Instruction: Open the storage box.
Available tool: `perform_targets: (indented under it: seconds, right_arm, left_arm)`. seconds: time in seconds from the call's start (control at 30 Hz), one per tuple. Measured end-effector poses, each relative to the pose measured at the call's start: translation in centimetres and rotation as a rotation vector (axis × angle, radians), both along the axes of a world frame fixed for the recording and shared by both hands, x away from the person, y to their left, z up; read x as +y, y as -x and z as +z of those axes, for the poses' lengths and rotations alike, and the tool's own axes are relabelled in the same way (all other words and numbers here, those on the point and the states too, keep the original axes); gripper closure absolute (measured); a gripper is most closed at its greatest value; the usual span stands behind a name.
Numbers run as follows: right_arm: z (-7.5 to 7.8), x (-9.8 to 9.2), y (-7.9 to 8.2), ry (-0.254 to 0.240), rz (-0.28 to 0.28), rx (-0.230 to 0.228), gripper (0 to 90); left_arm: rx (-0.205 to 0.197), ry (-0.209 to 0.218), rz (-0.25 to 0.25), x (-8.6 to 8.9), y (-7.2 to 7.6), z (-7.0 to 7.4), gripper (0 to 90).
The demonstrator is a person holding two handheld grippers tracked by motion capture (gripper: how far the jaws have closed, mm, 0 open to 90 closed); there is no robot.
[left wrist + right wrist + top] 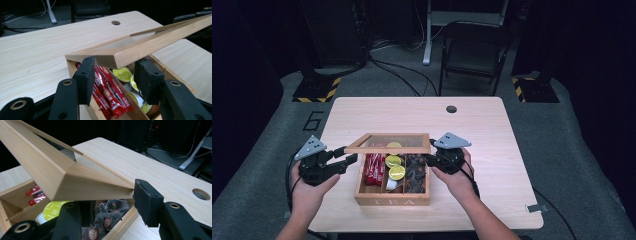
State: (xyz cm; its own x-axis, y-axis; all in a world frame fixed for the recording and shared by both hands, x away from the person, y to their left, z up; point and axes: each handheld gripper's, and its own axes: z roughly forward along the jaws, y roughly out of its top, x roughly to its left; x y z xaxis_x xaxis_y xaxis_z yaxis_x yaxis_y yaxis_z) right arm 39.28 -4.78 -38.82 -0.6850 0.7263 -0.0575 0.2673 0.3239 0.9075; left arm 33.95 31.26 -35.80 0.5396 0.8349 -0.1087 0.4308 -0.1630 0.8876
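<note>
**A:** High view first: how should the step be done well?

**B:** The lid (388,143) is raised above the tea box (392,200) at mid-table, hinged along the far edge. Both side rails should be lifted evenly, so the frame is not twisted. The left gripper (346,157) is seen half open, its pads astride the lid's corner (117,56); contact cannot be told. The right gripper (430,159) is held narrower, one pad pressed against the lid's edge (100,188).

**B:** What is counted?

**A:** One box, three compartments. Red sachets (110,92), several, not countable. Three yellow-green capsules (396,172) are visible. Dark tea bags (107,216), number unclear.
</note>
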Motion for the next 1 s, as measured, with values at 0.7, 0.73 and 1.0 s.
perform_targets:
  seconds: [0.7,0.73,1.0]
  right_arm:
    - [0.7,-0.3,-1.4,-0.046,0.022,0.008,52.2]
    - [0.7,-0.3,-1.5,-0.047,0.026,0.013,52.0]
    - [0.9,-0.3,-2.1,-0.056,0.031,0.013,52.1]
  left_arm:
    - [-0.006,0.023,0.029,-0.7,-0.7,-3.0,51.7]
    - [-0.001,0.025,0.031,-0.7,-0.8,-3.0,51.7]
    - [-0.009,0.021,0.047,-0.9,-1.2,-3.8,52.1]
